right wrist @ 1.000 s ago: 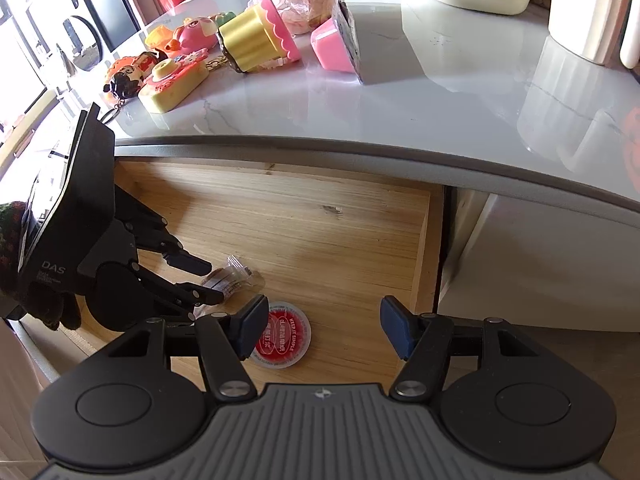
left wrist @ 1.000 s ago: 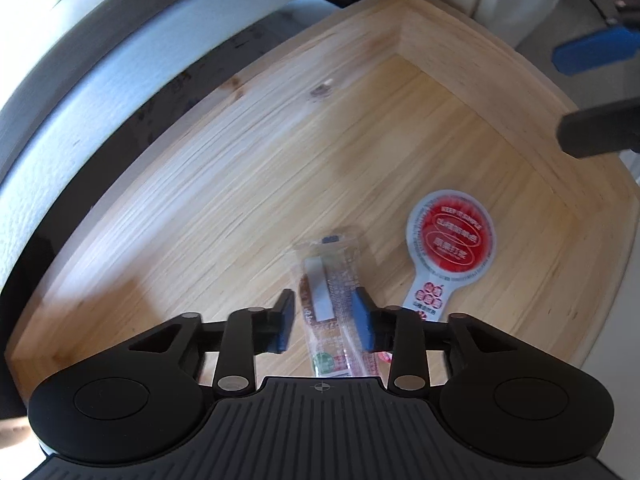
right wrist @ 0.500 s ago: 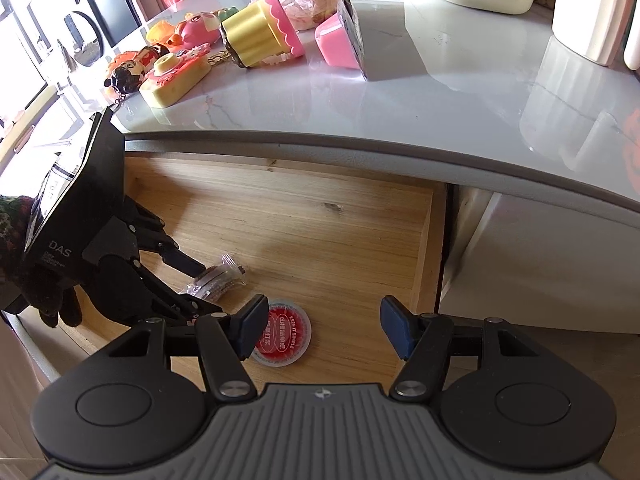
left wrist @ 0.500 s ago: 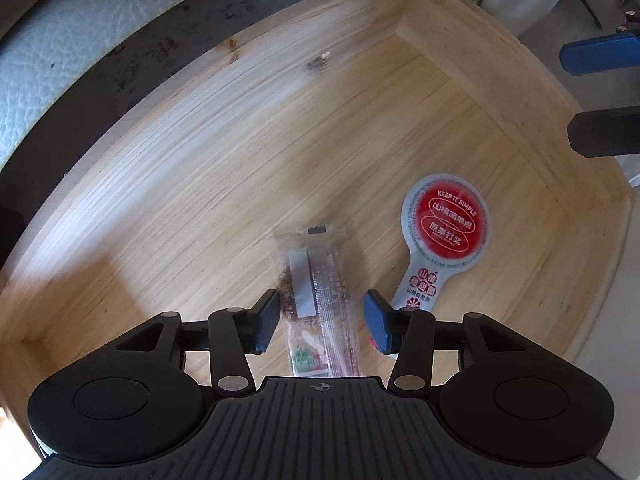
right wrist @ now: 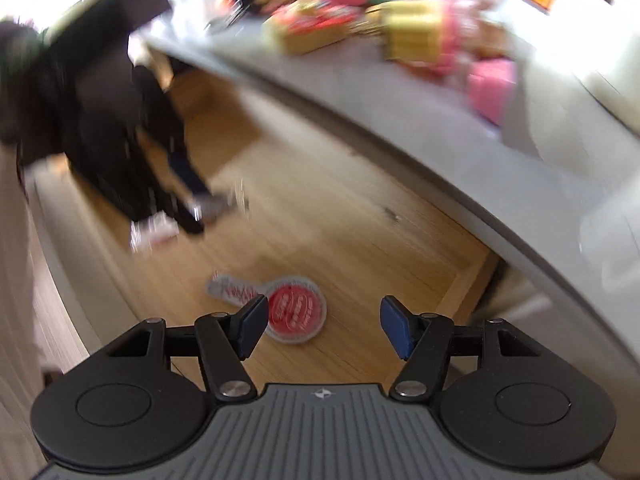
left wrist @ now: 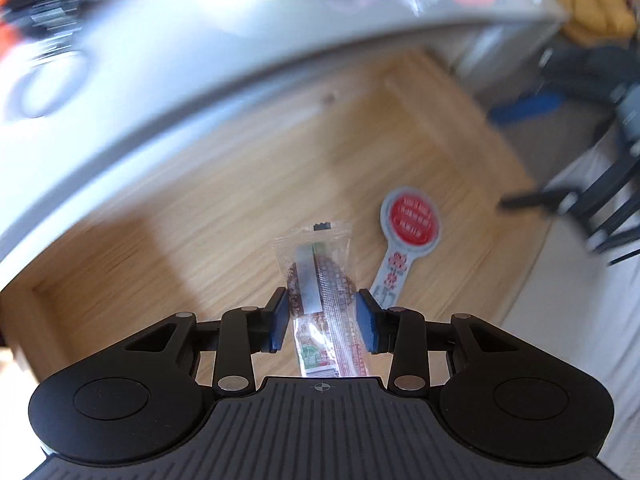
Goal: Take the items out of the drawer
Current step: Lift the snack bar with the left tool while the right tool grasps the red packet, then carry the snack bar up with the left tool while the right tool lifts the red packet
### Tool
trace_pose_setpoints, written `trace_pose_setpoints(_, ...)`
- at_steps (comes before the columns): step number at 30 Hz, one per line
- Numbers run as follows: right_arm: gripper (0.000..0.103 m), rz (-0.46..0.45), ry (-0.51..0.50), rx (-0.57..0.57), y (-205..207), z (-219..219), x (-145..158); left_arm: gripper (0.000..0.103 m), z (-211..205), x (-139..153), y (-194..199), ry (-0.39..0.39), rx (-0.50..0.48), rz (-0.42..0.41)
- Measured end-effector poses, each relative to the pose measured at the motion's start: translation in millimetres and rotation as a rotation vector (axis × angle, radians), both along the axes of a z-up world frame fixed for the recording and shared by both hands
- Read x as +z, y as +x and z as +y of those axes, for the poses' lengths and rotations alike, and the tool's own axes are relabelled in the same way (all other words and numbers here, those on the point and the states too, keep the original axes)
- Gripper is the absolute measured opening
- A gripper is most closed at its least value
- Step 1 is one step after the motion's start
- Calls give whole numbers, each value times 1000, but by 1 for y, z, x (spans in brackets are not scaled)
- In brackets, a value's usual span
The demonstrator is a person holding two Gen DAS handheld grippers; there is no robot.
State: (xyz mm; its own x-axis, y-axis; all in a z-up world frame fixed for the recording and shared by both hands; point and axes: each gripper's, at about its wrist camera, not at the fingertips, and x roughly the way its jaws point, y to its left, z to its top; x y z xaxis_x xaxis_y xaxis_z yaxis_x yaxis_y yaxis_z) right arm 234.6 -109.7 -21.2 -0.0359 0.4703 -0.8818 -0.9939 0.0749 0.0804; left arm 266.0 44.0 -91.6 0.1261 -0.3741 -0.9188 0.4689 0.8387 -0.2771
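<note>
A clear snack packet (left wrist: 316, 264) with red print hangs above the drawer floor, and my left gripper (left wrist: 322, 312) is shut on its middle. A red-lidded sauce cup (left wrist: 412, 220) with a grey pull tab lies flat in the wooden drawer (left wrist: 192, 208), just right of the packet. In the right wrist view the same red-lidded cup (right wrist: 296, 312) sits under and slightly left of my right gripper (right wrist: 324, 328), which is open and holds nothing. The left gripper (right wrist: 188, 216) appears there as a dark blur at the drawer's left with the packet (right wrist: 218, 206) in it.
A grey countertop (right wrist: 400, 120) overhangs the back of the drawer and carries several colourful toys (right wrist: 312, 32) and a pink box (right wrist: 492, 88). The drawer's right wall (right wrist: 468, 284) stands close to my right fingers. A gloved hand (right wrist: 24, 80) holds the left tool.
My left gripper has shut on the snack packet and lifted it off the drawer floor. My right gripper has swung left and closer over the red-lidded cup. Both views are motion-blurred.
</note>
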Motion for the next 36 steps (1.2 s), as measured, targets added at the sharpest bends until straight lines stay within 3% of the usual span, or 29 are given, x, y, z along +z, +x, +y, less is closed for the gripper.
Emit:
trace_pose_setpoints(4,62,62,-143,109,-11,38,-23,40,15,-2,3,-16,53,-11)
trace_pose_setpoints(10,62,-70,-275,294,-43,72,-57,40,21,-6,-7,33,42,-26)
trace_pose_setpoints(16,62,-145,-334,318,-45,90,-83,40,36,5,-15,35,46,-52)
trace_pose_setpoints(18,64,-149,-336,302,-40,93,-88,40,33,3,-17,33,44,-55)
trace_pose_setpoints(24,62,-4,-321,215,-18,98,-88,40,33,2,-18,34,42,-54)
trace_pose_setpoints(30,61,100,-265,126,-6,87,-65,40,28,0,-19,51,22,-77)
trace_pose_setpoints(33,61,67,-228,140,-16,72,-42,40,25,-3,-19,55,7,-90)
trace_pose_setpoints(36,61,-42,-195,139,-41,58,-28,40,25,-1,-21,72,18,-110)
